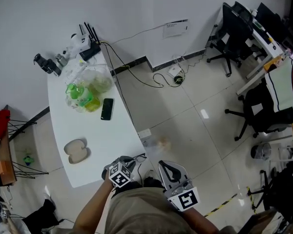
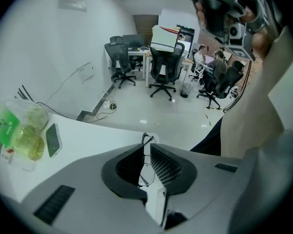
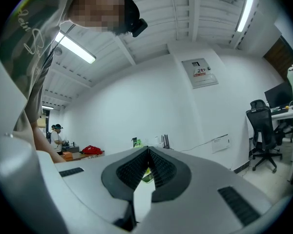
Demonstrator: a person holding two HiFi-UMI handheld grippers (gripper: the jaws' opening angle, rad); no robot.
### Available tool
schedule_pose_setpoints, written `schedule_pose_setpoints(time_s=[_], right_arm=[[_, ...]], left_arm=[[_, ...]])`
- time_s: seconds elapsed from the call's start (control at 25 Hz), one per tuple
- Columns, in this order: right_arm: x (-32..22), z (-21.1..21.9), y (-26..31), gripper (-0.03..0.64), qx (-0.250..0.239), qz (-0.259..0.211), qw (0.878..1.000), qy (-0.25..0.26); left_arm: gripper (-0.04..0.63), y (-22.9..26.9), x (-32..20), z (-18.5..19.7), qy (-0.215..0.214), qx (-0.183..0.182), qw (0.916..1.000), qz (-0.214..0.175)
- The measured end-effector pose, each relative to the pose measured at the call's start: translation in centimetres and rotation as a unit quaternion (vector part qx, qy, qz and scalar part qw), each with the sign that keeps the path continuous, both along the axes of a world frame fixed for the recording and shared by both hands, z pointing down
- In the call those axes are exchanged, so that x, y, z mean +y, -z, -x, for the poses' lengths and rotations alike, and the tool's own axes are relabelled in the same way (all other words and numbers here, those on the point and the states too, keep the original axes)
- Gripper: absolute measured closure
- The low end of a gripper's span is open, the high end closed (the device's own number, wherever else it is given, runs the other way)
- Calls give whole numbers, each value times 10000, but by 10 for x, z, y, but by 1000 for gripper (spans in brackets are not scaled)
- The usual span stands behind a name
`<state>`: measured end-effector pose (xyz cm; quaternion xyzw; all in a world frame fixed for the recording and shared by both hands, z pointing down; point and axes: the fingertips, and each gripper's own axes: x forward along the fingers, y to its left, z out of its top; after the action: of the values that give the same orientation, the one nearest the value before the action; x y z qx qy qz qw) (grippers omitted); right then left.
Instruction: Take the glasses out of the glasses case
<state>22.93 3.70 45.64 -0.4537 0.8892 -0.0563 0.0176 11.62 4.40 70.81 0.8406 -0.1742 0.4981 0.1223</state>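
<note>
Left gripper view: your left gripper [image 2: 144, 150] pinches the thin-framed glasses [image 2: 145, 135]; your right gripper [image 3: 148, 152] sits closed, empty. A slack grip could drop them.

Your left gripper [image 2: 145, 147] hid most of the glasses [image 2: 146, 136] between its pads; only thin wire showed past the tips. In your head view the glasses were too small to make out, and the glasses case [image 1: 77, 151] too small to tell open from closed. The plastic bag [image 2: 14, 130] ran off the left gripper view's edge.

Office — black swivel chairs [image 1: 233, 28]
</note>
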Motion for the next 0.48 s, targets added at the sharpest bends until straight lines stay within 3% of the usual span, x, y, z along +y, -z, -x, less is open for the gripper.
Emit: schedule_pose_setpoints(time_s=[0.12, 0.28, 0.4, 0.48], right_arm=[[2, 6, -1, 606, -19, -9, 9999, 116], [4, 18, -8, 606, -31, 101, 9994, 324], [5, 36, -9, 606, -278, 277, 9980, 493], [5, 50, -8, 606, -332, 301, 9967, 676]], left_arm=[[551, 27, 2, 4, 369, 436, 9978, -329], [589, 71, 9, 12, 814, 1254, 9862, -712], [589, 100, 13, 35, 1078, 1366, 9780, -1149], [589, 122, 10, 58, 1518, 1502, 9643, -1566]])
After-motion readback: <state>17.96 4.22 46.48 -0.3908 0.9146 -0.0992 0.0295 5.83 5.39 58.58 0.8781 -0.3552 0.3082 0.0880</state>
